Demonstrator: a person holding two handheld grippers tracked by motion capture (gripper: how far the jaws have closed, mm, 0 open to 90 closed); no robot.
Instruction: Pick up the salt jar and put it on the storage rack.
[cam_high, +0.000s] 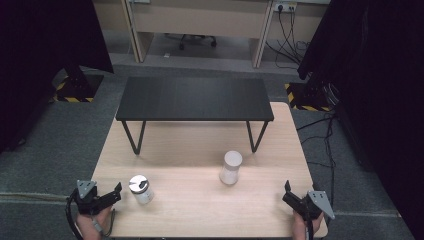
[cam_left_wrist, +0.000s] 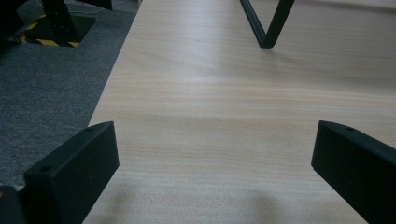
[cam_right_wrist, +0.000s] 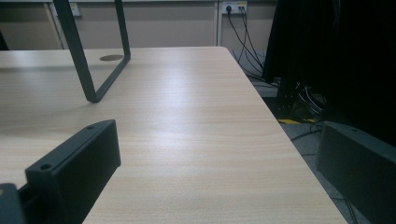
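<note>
High view: left hand-held gripper (cam_high: 116, 192) jaws apart beside jar (cam_high: 140, 189); right hand-held gripper (cam_high: 290, 196) apart near table (cam_high: 200, 200) edge.

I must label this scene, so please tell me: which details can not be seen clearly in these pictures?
- Jar, high view: contents and lid print too small to tell.
- White cylinder, high view: what it is, too small to tell.
- Hands, high view: cut off by the bottom edge.
- Shelf, gripper views: just legs visible; the top edge cuts off the rest.
</note>
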